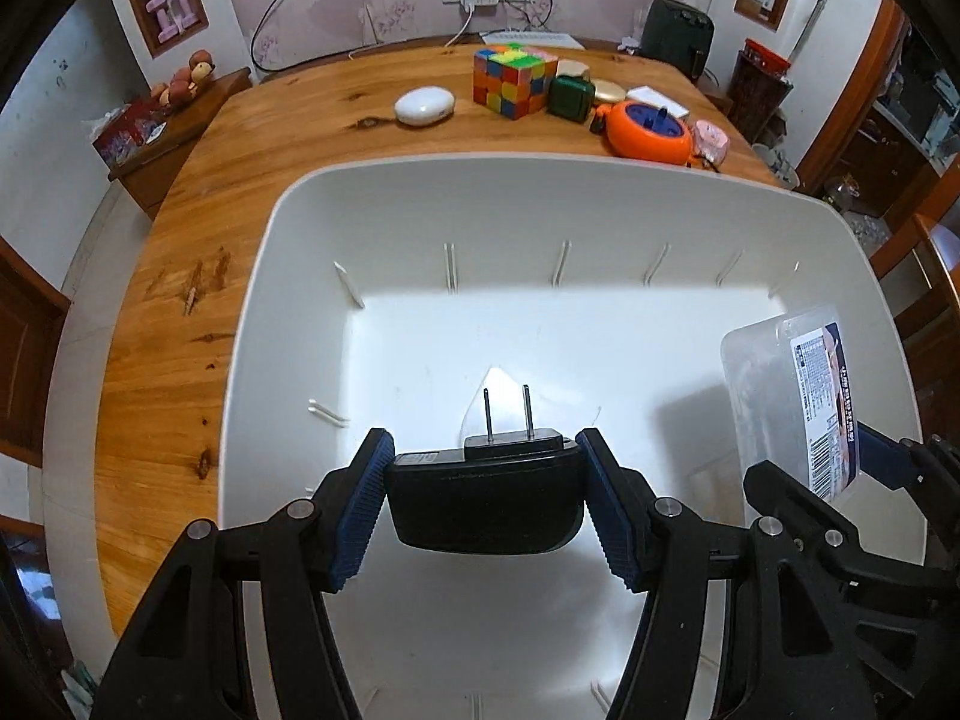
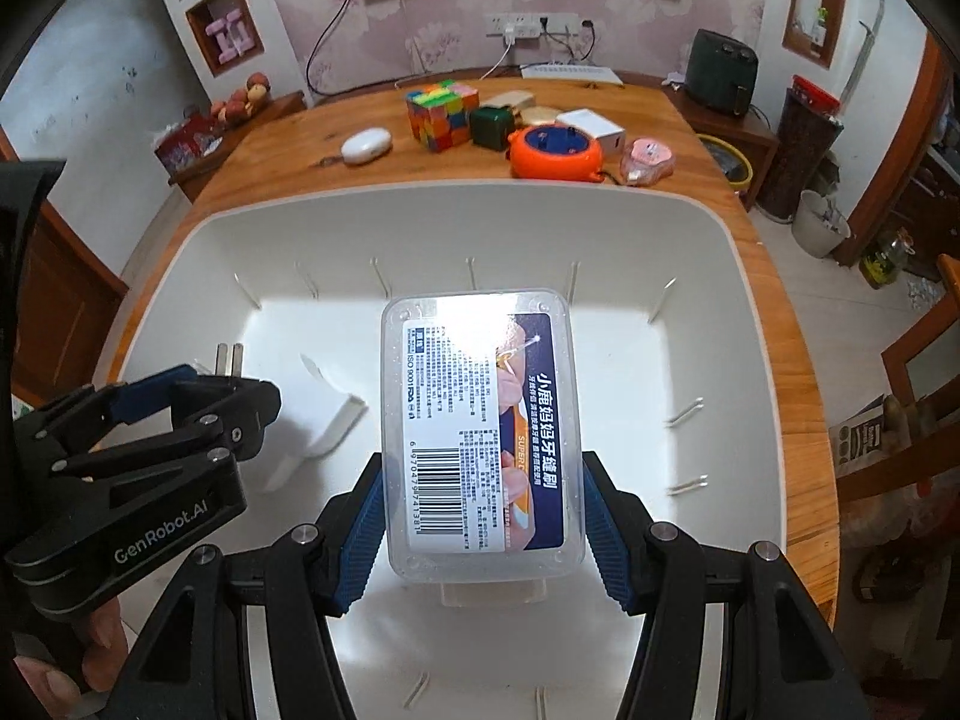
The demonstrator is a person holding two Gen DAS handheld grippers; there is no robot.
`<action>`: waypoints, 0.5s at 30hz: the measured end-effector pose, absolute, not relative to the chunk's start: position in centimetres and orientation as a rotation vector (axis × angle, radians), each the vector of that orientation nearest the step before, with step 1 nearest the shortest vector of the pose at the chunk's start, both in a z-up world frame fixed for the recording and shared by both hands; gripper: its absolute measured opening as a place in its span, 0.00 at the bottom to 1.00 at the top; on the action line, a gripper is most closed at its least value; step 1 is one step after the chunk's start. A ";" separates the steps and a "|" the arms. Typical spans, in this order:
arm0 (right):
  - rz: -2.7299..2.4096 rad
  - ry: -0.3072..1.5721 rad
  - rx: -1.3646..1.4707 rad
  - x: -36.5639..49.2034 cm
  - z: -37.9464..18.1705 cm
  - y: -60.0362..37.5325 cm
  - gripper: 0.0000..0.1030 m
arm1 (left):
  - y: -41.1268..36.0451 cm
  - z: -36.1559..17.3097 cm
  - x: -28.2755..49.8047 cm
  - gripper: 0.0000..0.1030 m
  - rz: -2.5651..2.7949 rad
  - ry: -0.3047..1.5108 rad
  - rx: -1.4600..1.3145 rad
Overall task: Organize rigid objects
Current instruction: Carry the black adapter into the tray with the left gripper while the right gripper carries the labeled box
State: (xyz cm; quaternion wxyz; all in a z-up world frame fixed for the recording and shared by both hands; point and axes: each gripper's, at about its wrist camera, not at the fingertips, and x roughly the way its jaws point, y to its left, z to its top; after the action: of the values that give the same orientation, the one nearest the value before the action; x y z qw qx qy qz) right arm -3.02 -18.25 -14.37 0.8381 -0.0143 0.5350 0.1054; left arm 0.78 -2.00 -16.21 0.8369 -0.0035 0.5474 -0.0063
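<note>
While you look through the left wrist camera, your left gripper [image 1: 486,486] is clamped on a black plug adapter [image 1: 485,501], both blue pads [image 1: 360,510] pressed to its sides, two metal prongs pointing forward, held over the white bin [image 1: 420,210]. At right edge your right gripper [image 1: 840,480] shows with the clear plastic box [image 1: 786,396] in it, also over the bin. Beyond the bin on the wooden table [image 1: 270,138]: white oval case [image 1: 423,106], colour cube [image 1: 515,79], green box [image 1: 570,98], orange reel [image 1: 651,128]. In the right wrist view, your right gripper [image 2: 483,522] grips the clear plastic box [image 2: 483,438] by its long sides, label and barcode facing up, above the bin floor [image 2: 630,372]. Your left gripper [image 2: 198,396] sits at left, prongs poking out; a white block [image 2: 327,414] lies on the bin floor just beside it. The same clutter sits on the table [image 2: 288,150] behind.
</note>
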 end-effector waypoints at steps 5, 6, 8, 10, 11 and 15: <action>0.230 1.157 -0.039 -2.9 -15.1 -18.2 0.59 | -2.2 -16.8 0.8 0.64 -0.013 1.181 0.002; 0.231 1.162 -0.039 -2.9 -15.2 -18.1 0.59 | -2.2 -16.7 0.8 0.64 -0.013 1.179 0.003; 0.235 1.173 -0.044 -2.8 -15.5 -18.0 0.59 | -2.2 -16.8 0.9 0.64 -0.013 1.182 0.008; 0.242 1.183 -0.049 -2.7 -15.7 -17.8 0.59 | -2.2 -17.0 1.0 0.64 -0.008 1.189 0.010; 0.245 1.186 -0.054 -2.7 -15.8 -17.8 0.59 | -2.1 -17.0 1.0 0.64 -0.008 1.192 0.007; 0.246 1.173 -0.079 -2.9 -15.6 -17.4 0.59 | -2.0 -17.2 1.1 0.64 -0.005 1.203 -0.003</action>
State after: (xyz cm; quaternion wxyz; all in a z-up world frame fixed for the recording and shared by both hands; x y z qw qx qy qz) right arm -2.92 -17.37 -15.65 0.8250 -0.0373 0.5518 0.1160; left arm 1.06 -1.97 -17.22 0.8244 -0.0015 0.5659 -0.0024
